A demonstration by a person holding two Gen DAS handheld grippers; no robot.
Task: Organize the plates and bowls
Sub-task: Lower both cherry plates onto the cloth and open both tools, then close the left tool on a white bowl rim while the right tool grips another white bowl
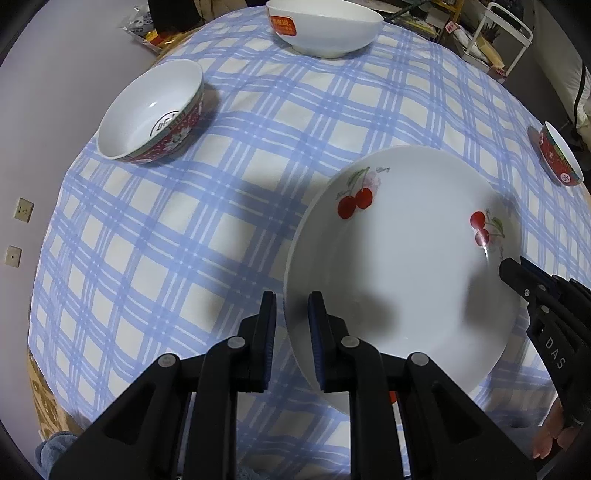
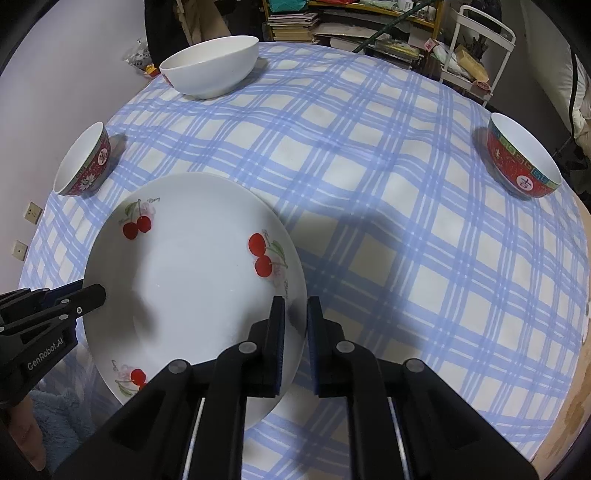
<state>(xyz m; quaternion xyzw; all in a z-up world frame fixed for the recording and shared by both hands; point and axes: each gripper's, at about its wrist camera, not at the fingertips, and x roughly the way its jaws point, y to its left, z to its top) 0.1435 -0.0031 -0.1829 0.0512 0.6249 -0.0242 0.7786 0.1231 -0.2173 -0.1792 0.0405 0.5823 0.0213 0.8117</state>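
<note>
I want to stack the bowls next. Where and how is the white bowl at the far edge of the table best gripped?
Grip the white bowl at its thin rim, coming down from above with one finger inside and one outside. It stands upright and open, and its rounded wall looks too wide and smooth to span. The near rim is probably easiest, with bare tablecloth before it.

Printed in white on the black body of the right gripper point(image 1: 511, 275): "DAS". On the body of the left gripper point(image 2: 98, 293): "GenRobot.AI". White Chinese character in a red roundel on the red patterned bowl point(image 2: 522, 160), too small to read with certainty. Orange label with Chinese characters on the white bowl point(image 1: 325, 27), illegible. Small script beside the cherries on the plate point(image 2: 192, 280), unreadable.
</note>
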